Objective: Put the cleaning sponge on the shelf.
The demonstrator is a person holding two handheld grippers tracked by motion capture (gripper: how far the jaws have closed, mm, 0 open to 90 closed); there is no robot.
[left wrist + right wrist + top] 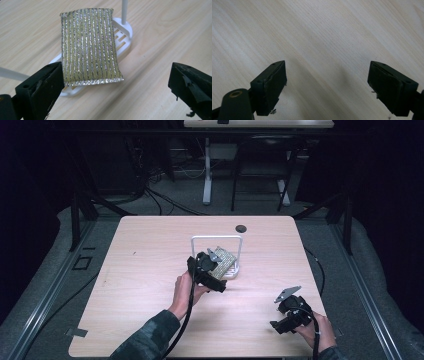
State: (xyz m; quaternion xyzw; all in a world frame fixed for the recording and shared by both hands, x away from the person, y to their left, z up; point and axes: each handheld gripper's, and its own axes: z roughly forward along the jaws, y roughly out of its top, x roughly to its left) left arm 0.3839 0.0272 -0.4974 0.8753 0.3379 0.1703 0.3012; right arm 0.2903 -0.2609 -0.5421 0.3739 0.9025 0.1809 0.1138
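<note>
Hovering with jaws apart, the left gripper (pixel 116 85) sits just before a sponge (pixel 90 45).
The sponge lies tilted on a white rack (pixel 123 32) mid-table (pixel 150 250); the right gripper (pixel 327 85), also spread wide, hangs over bare wood near the table's right front.

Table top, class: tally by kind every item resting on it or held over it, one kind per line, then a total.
Grippers: 2 (left gripper, right gripper)
Scouring sponge: 1
White rack: 1
Total: 4
</note>
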